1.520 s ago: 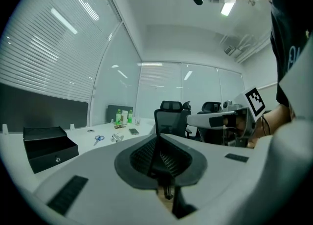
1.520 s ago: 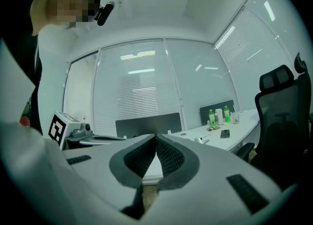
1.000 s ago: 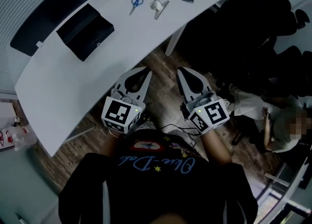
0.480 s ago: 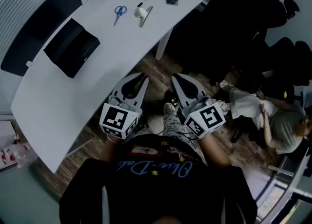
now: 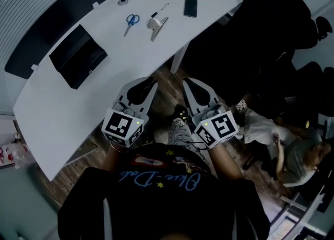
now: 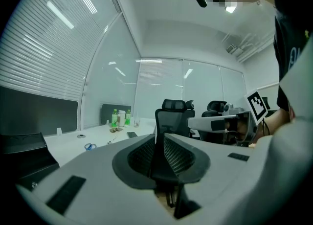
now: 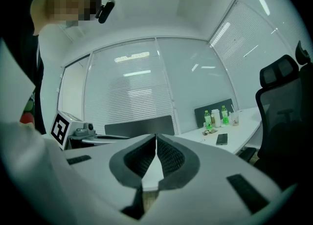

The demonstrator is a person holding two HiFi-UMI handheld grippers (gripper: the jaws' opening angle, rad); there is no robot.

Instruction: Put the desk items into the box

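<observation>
- Left gripper (image 5: 151, 81), lower centre of head view: jaws drawn to a narrow dark seam, nothing between them.
- Right gripper (image 5: 187, 81), just beside it: jaws closed, empty.
- Black box (image 5: 78, 56): open, upper left, on the white desk (image 5: 57, 114).
- Blue-handled scissors (image 5: 130, 22) and smartphone (image 5: 190, 7): top centre of desk, well apart from the box.
- Green bottles (image 7: 207, 119): labels too small to read.
- Shirt (image 5: 162, 179): cursive print, not fully legible.

Right gripper (image 7: 156, 136), fingers (image 7: 142, 155) together, phone (image 7: 221, 139) on white desk (image 7: 241, 136)
</observation>
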